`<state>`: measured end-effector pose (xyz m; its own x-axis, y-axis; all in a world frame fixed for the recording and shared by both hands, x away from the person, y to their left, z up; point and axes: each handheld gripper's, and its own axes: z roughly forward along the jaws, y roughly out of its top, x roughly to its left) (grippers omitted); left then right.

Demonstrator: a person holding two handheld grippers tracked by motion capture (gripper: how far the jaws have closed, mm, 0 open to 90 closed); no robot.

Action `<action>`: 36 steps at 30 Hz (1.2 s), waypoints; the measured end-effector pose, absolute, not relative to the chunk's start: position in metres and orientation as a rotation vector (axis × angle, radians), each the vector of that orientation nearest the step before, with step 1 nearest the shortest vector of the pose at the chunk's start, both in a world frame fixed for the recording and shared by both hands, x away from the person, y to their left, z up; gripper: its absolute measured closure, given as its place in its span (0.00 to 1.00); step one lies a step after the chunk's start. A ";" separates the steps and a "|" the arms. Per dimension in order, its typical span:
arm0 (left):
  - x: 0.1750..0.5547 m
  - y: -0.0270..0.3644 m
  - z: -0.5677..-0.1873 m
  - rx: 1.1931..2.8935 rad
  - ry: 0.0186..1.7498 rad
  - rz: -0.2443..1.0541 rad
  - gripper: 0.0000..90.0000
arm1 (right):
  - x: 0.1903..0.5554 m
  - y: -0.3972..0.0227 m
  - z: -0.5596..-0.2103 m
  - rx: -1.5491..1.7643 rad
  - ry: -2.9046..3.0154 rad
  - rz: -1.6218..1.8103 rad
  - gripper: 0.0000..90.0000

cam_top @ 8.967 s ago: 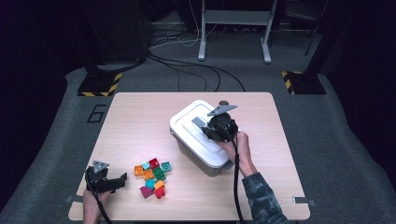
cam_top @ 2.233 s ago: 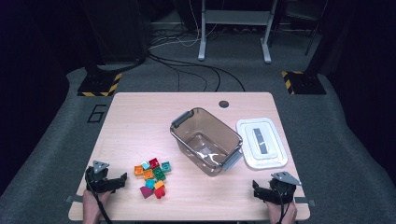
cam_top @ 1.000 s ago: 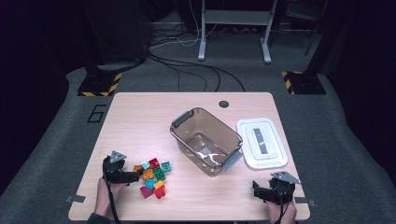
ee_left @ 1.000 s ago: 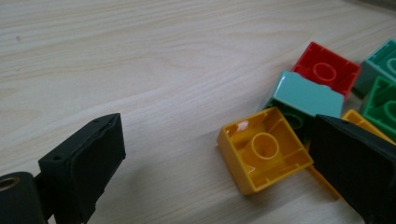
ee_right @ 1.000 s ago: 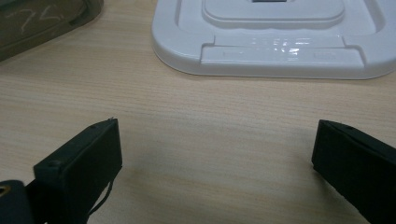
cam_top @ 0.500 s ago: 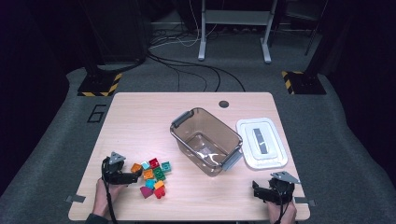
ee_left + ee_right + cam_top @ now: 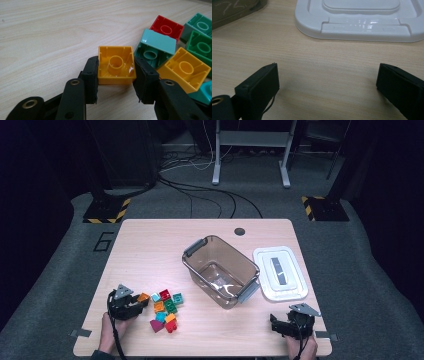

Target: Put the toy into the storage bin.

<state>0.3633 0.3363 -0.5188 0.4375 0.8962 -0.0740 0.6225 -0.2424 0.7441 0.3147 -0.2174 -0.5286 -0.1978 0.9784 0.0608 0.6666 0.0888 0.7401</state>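
Our left tool (image 7: pixel 115 75) has just been closing and now grips the orange block (image 7: pixel 116 65) by its side walls, hollow side up, at the left edge of the block pile (image 7: pixel 164 309) on the tabletop (image 7: pixel 150 250). The pads sit low on smooth plastic, so we risk the block slipping or tilting on the lift, or nudging the teal block (image 7: pixel 155 47) just beside it. Our right tool (image 7: pixel 332 87) rests open near the white lid (image 7: pixel 362 22). Whether the bin (image 7: pixel 221 271) holds anything small, we cannot tell.
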 end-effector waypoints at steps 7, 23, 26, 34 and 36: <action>0.362 0.341 -0.499 1.953 1.244 0.499 0.65 | 0.315 -0.217 -0.529 1.610 1.924 0.907 0.04; 0.369 0.335 -0.460 1.976 1.151 0.502 0.65 | 0.316 -0.213 -0.529 1.579 1.946 0.842 0.03; 0.371 0.334 -0.454 1.980 1.137 0.512 0.65 | 0.316 -0.213 -0.529 1.576 1.948 0.841 0.03; 0.379 0.327 -0.439 1.973 1.106 0.523 0.65 | 0.316 -0.213 -0.529 1.571 1.955 0.844 0.03; 0.382 0.325 -0.434 1.979 1.098 0.527 0.65 | 0.316 -0.213 -0.529 1.571 1.955 0.844 0.03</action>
